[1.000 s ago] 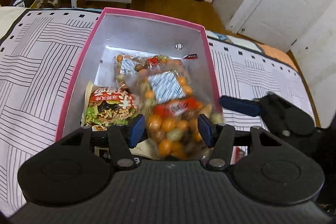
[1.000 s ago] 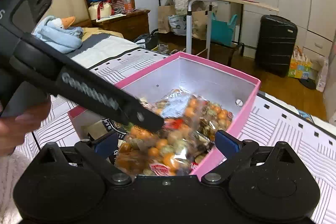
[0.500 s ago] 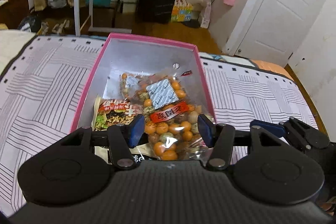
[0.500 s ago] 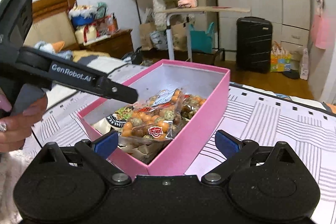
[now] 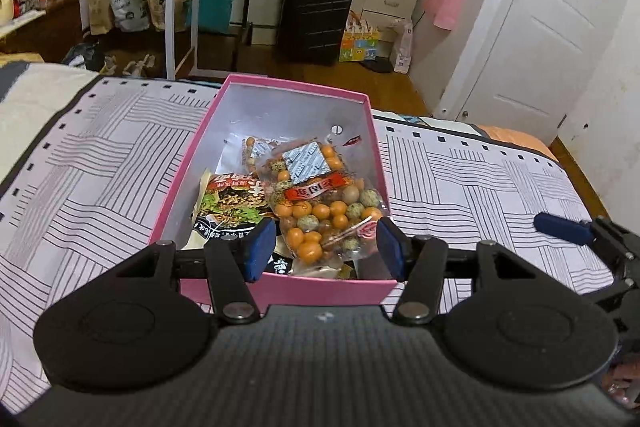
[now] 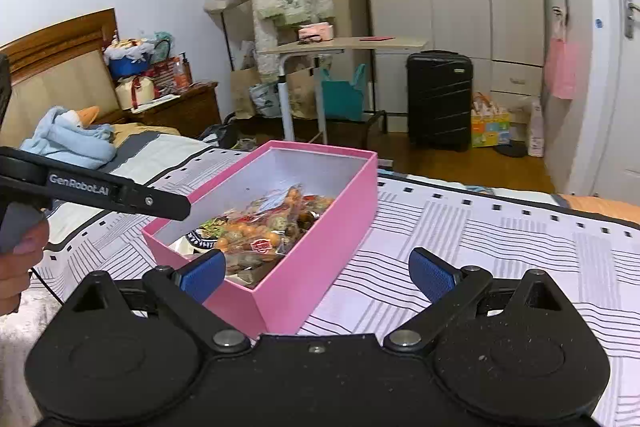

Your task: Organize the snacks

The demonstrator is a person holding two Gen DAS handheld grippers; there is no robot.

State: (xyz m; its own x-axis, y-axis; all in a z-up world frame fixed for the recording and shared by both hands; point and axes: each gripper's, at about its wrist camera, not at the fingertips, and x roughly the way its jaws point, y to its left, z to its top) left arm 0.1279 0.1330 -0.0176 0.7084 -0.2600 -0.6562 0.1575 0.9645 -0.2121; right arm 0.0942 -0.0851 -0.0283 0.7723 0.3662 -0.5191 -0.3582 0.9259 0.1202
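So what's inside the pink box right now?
Inside the pink box: a clear bag of orange and speckled balls overlapping a noodle packet. Anything beneath them is covered.

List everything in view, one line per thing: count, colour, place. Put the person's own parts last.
box: one, pink, open, on the bed cover.
bag of round snacks: one, clear with orange and green balls, in the box, on top.
noodle packet: one, green and red print, in the box, left of the bag.
bed cover: one, white with black lines, under the box.
suitcase: one, black, on the floor by the wardrobe.
side table: one, light wood top, beyond the bed.
left tool: one, black with blue pads, open, above the box's near end.
right tool: one, black with blue pads, open, at the box's near corner.
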